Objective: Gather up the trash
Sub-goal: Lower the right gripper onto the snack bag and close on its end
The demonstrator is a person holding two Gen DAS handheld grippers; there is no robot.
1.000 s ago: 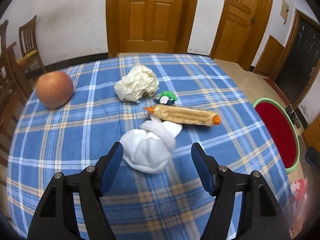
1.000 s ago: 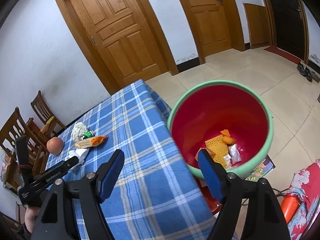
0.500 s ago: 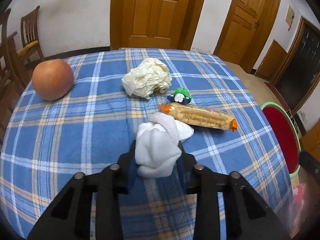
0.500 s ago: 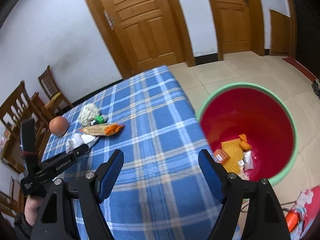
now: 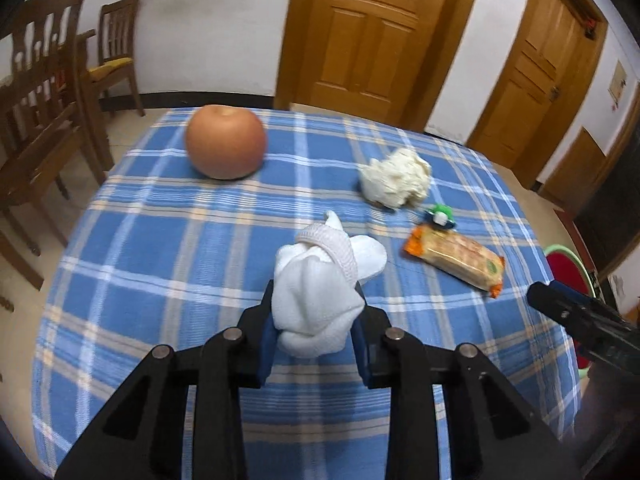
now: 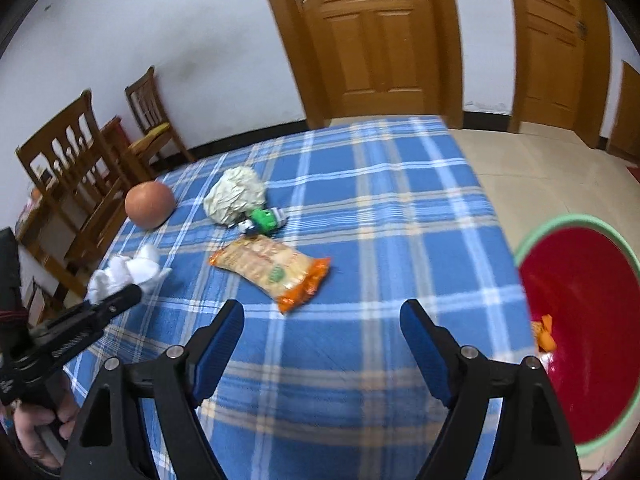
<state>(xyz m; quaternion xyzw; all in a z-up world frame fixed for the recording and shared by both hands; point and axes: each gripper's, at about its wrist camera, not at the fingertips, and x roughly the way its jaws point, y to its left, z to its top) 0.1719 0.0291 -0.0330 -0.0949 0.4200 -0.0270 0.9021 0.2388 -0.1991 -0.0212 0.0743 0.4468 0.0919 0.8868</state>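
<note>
My left gripper (image 5: 314, 320) is shut on a balled white sock (image 5: 320, 288) and holds it above the blue plaid table (image 5: 160, 240); the sock also shows in the right wrist view (image 6: 124, 272). A crumpled paper ball (image 5: 394, 178), a small green toy (image 5: 440, 216) and an orange snack packet (image 5: 456, 258) lie on the table to the right. My right gripper (image 6: 322, 320) is open and empty, just short of the snack packet (image 6: 272, 268). A red bin with a green rim (image 6: 580, 320) stands beside the table on the right.
An orange-brown round fruit (image 5: 226, 146) sits at the table's far left. Wooden chairs (image 5: 44, 92) stand to the left of the table. Wooden doors (image 6: 372, 32) are at the back. The bin holds some orange trash (image 6: 544, 332).
My left gripper closed on the white sock and lifted it, turning left. My right gripper swung from over the bin to face the table and the snack packet.
</note>
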